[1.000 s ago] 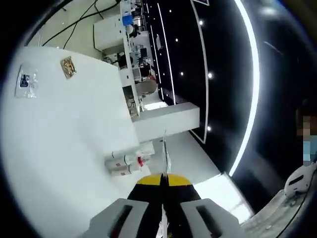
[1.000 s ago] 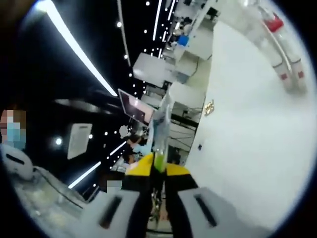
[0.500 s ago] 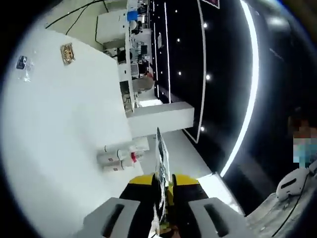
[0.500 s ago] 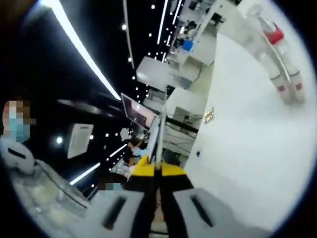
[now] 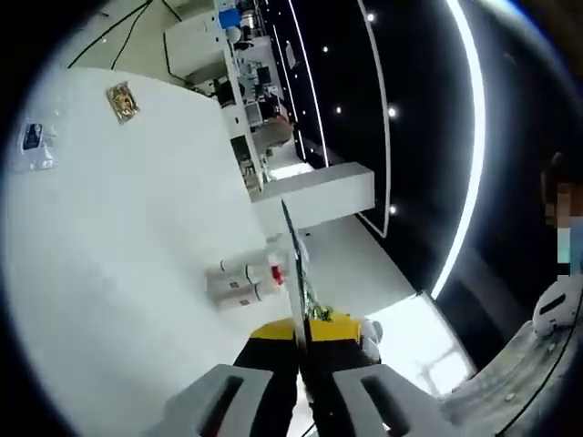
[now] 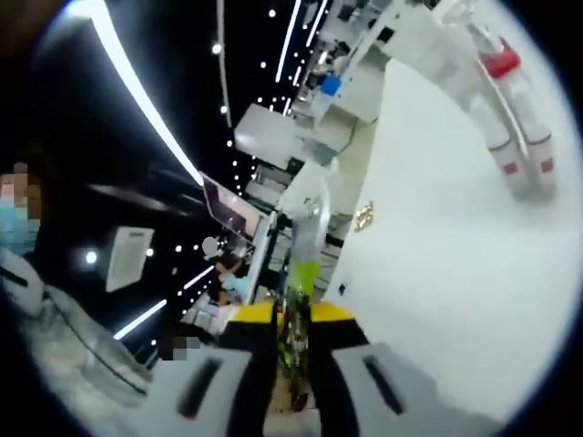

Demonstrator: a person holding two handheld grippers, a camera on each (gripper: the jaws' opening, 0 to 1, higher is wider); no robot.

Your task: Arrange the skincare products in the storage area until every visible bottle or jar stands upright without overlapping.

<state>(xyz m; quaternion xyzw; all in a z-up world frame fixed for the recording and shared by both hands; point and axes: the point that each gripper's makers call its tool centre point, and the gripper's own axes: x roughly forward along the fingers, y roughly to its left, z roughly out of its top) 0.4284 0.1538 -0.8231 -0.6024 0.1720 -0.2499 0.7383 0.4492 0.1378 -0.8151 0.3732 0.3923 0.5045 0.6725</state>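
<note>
Left gripper [image 5: 301,341]: jaws are closing together on a thin flat sachet [image 5: 295,264], seen edge-on and rising straight up from between the yellow jaw tips.

Right gripper [image 6: 293,320]: jaws are clamping a clear packet [image 6: 305,237] with a green patch low on it; the packet is standing up out of the jaw tips.

Table [image 5: 118,237]: white top, running along the left of the left gripper view and the right of the right gripper view.

Bottles [image 5: 244,279]: white skincare bottles with red caps and small red marks are lying on their sides on the table, touching one another in a tight cluster near the table edge. In the left gripper view they are sitting just beside the held sachet; in the right gripper view the same bottles [image 6: 508,109] are lying at the upper right. Their exact count is hard to tell.

Gold sachet [image 5: 121,98]: lying flat on the table, well apart from the bottles.

Clear pouch [image 5: 33,146]: with a dark blue label, lying flat near the gold sachet.

Background: white furniture [image 5: 314,196] is standing beyond the table; ceiling light strips [image 5: 469,155] are glowing against a dark room.
</note>
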